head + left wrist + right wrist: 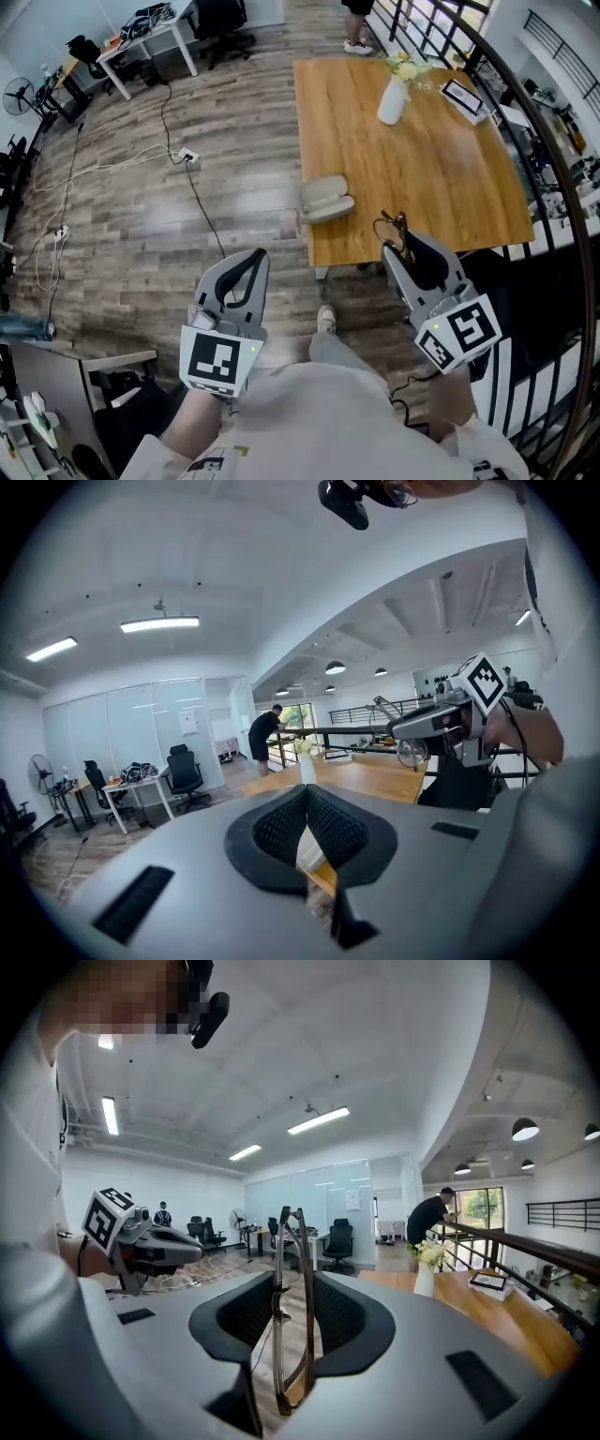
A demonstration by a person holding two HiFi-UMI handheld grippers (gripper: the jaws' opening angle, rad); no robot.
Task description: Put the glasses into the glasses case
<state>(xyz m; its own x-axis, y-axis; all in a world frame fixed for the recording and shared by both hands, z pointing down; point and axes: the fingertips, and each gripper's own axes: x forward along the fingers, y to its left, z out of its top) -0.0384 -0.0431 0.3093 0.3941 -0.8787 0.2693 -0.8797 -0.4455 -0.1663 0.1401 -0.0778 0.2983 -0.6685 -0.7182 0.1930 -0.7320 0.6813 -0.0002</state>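
- Ref. landmark: rectangular light-wood table (441, 178). All positions below are given rel. to it.
- Grey-beige clamshell glasses case (326, 199): on the table, at its left edge nr the near-left corner. Appears open, two halves showing. Contents can't be made out.
- Thin dark-framed glasses (308, 1307): not in the case. Held upright and edge-on in the right gripper, at the table's near edge, apart from the case and to its right.
- Right gripper (296, 1283), grey w/ a square-marker cube: jaws narrowed onto the glasses frame, ribbed pads on either side of it. Head view puts its tips just over the table's near edge.
- Left gripper (306, 791), grey, same type: pad tips brought together, nothing betw. them. It is off the table, short of the near-left corner, over the wood-plank floor (187, 234).
- White vase w/ pale flowers (392, 99): stands upright on the table's far half, approx. mid-width.
- Small dark-framed panel (462, 95): on the table just right of the vase, nr the far-right corner. Detail too small to read.
- Person in a dark top (265, 735): standing beyond the table's far end.
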